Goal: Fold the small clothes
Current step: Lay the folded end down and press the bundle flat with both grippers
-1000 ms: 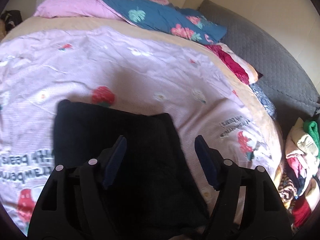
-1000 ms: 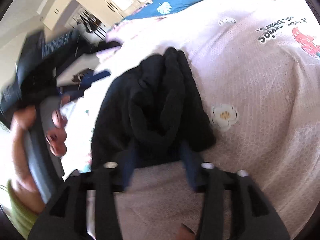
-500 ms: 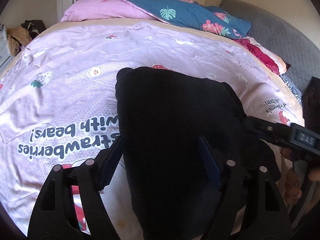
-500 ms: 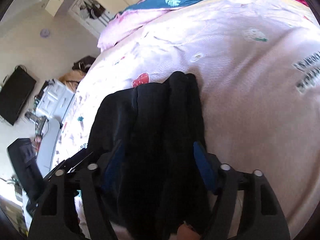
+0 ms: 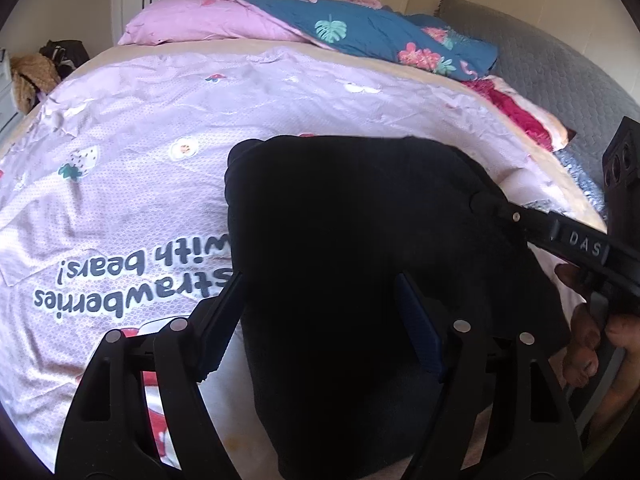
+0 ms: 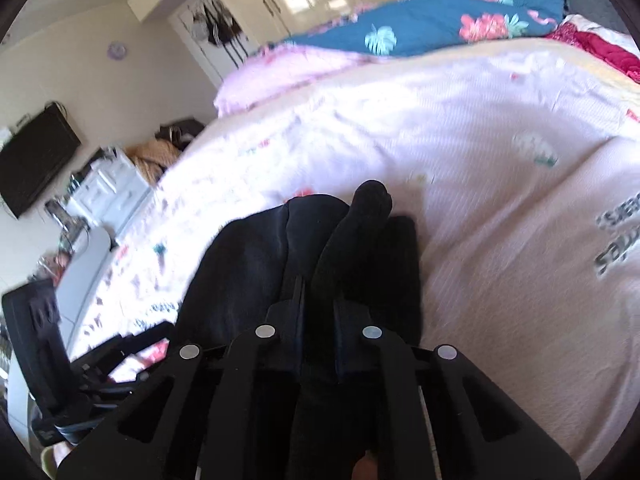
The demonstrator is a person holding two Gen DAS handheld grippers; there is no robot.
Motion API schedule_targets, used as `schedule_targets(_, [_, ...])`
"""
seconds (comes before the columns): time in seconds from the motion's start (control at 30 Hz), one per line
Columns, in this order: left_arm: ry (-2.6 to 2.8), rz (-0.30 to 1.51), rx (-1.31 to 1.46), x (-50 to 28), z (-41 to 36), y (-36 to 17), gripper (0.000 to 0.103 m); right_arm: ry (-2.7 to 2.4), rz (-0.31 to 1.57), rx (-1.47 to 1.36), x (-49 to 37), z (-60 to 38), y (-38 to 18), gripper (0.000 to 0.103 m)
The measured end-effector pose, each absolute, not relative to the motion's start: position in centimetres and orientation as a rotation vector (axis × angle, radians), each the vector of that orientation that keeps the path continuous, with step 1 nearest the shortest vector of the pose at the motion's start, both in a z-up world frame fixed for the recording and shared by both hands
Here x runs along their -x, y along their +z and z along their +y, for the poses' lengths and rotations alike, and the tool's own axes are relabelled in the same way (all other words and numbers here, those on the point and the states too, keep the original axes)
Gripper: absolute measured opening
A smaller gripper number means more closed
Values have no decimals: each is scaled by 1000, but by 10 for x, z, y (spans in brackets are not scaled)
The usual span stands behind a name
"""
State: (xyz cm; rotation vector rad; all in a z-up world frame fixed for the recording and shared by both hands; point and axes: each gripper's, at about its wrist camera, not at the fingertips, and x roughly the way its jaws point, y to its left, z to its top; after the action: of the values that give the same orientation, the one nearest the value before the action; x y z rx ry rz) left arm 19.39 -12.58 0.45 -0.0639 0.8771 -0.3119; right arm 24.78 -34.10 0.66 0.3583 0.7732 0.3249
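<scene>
We are pinching a ridge of the black garment point(image 6: 360, 248), lying on the bed sheet point(image 5: 160, 120), with the right claw point(image 6: 318, 308), now pressed together where earlier it was spread. The left claw point(image 5: 320, 300) is hanging spread over it. Pulling may be dragging the whole bundle, undoing folds.

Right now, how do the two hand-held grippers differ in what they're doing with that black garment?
The left hand-held gripper is open, its fingers spread wide either side of the black garment; the right hand-held gripper has its fingers drawn close, pinching a fold of it. The left one grips nothing, while the right one holds cloth bunched up ahead of its fingers. Both are black, with blue pads, and sit at the garment over the pink bedspread.
</scene>
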Motion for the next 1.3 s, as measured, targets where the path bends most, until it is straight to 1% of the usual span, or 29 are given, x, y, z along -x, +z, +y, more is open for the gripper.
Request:
schedule_targets(0.1, [-342, 876, 71, -192, -132, 10, 68, 283, 753, -325, -248, -351, 9, 10])
schedule_targets(0.27, [-332, 898, 58, -192, -139, 1, 68, 255, 866, -359, -256, -364, -24, 11])
schedule_targets(0.37, [-324, 904, 62, -191, -138, -4, 68, 251, 887, -368, -255, -367, -32, 13])
schedule_targets(0.43, [-318, 909, 69, -191, -136, -7, 73, 243, 885, -365, -253, -366, -31, 16])
schedule_targets(0.53, [-316, 919, 89, -191, -133, -11, 75, 227, 887, -338, -249, -366, -33, 22])
schedule_targets(0.6, [-312, 920, 98, -190, -132, -14, 76, 227, 889, -344, -248, -368, -35, 25])
schedule_targets(0.63, [-312, 920, 106, -190, -130, -15, 76, 223, 889, -350, -246, -370, -35, 28])
schedule_targets(0.67, [-312, 920, 115, -190, -129, -15, 77, 217, 887, -353, -246, -371, -35, 36])
schedule_targets(0.7, [-312, 921, 129, -189, -128, -16, 78, 216, 889, -364, -244, -375, -35, 38])
schedule_targets(0.8, [-316, 924, 164, -185, -121, -16, 81, 216, 886, -400, -240, -384, -32, 41])
schedule_targets(0.9, [-324, 929, 198, -183, -115, -17, 83, 214, 828, -369, -228, -389, -14, 42])
schedule_targets(0.97, [-325, 936, 214, -180, -113, -18, 84, 228, 801, -363, -221, -388, -6, 47])
schedule_targets(1.03, [-329, 944, 234, -178, -111, -19, 86, 259, 812, -364, -216, -385, -4, 49])
schedule_targets(1.1, [-337, 956, 261, -175, -108, -21, 89, 283, 858, -380, -214, -380, -10, 57])
schedule_targets(1.13, [-341, 961, 274, -173, -106, -22, 90, 276, 884, -392, -214, -379, -14, 69])
schedule_targets(1.17, [-344, 967, 284, -172, -105, -23, 91, 266, 907, -411, -214, -378, -18, 76])
schedule_targets(1.3, [-378, 998, 337, -169, -104, -29, 92, 277, 949, -506, -211, -384, -29, 77])
